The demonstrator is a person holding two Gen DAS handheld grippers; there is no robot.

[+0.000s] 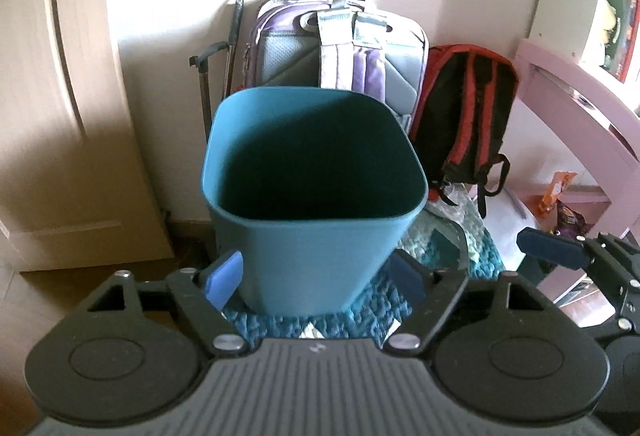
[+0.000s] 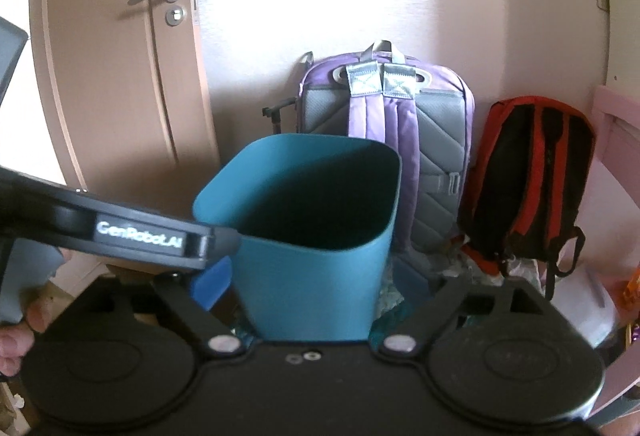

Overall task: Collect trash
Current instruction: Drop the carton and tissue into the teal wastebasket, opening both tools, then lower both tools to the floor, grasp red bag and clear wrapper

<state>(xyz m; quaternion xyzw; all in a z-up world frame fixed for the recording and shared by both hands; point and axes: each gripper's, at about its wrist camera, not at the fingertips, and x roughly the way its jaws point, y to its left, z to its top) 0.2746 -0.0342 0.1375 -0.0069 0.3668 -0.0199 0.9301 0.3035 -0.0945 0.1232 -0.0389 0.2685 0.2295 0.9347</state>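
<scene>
Left wrist view: a teal plastic waste bin (image 1: 314,196) stands upright on a blue-green quilted mat (image 1: 360,312), its interior in deep shadow so any contents cannot be made out. The left gripper (image 1: 316,278) has its jaws spread, one blue pad on each side of the bin's base, neither seen pressing on it and nothing held. Part of the right gripper (image 1: 560,248) shows at the lower right edge. Behind the bin a purple-and-grey backpack (image 1: 340,44) and a red-and-black backpack (image 1: 464,112) lean against a pale wall; a wooden door (image 1: 60,96) is to the left, pink furniture (image 1: 580,96) to the right. Right wrist view: the same bin (image 2: 312,236) sits centred ahead, its inside again dark and unreadable. The right gripper (image 2: 312,280) has its jaws spread wide with nothing between the pads. The left gripper's body (image 2: 120,232) crosses the left side, with fingers of a hand (image 2: 24,328) below it.
</scene>
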